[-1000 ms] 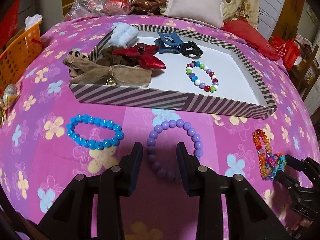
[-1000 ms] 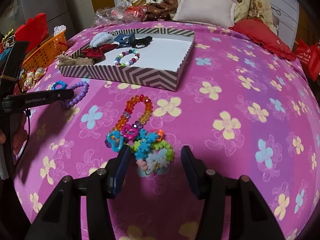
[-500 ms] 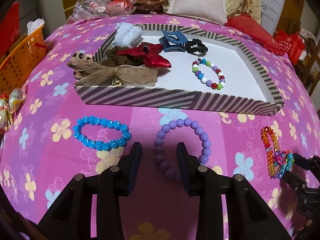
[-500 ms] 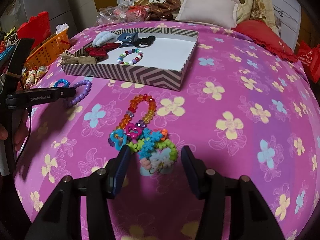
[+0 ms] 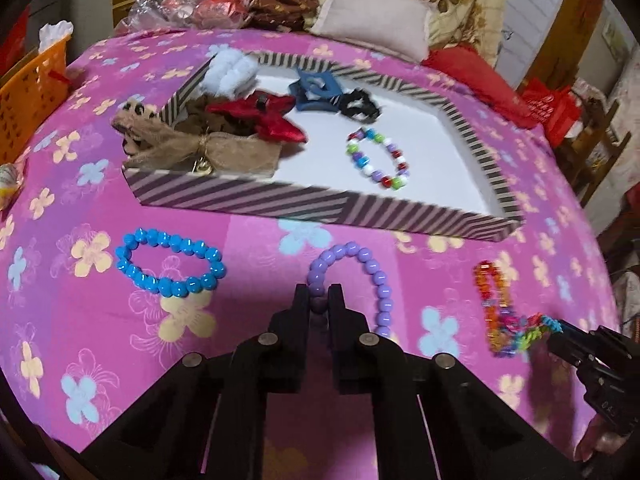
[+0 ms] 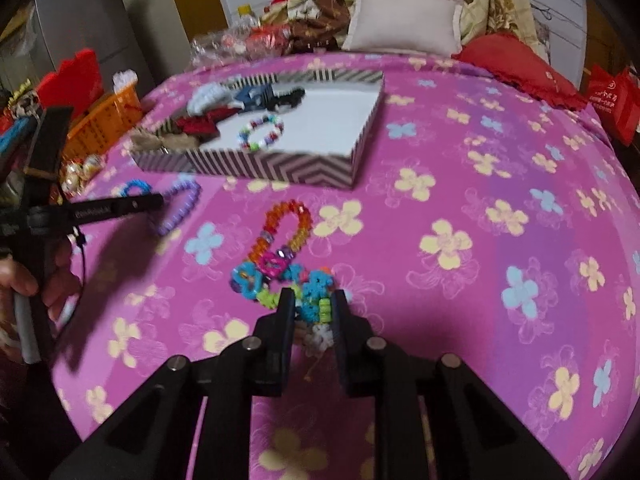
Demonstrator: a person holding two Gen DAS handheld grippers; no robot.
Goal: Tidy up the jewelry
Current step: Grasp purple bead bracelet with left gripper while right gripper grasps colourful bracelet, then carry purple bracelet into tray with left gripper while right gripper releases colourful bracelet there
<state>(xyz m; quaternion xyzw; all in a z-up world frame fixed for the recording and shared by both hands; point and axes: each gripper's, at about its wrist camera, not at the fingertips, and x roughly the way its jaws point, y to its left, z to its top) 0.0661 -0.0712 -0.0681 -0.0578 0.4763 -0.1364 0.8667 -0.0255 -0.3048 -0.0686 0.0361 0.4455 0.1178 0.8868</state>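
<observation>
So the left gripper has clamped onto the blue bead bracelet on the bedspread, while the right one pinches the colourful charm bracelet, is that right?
Not quite. The left gripper is shut on the purple bead bracelet, as the left wrist view shows; the blue bead bracelet lies untouched beside it. The right gripper does pinch the colourful charm bracelet.

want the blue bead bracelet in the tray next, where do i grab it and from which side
Judging from how the blue bracelet lies flat as an open oval on the bedspread, come from above and pinch one strand, one finger inside the loop. The near long side looks best, facing the left gripper.
</observation>
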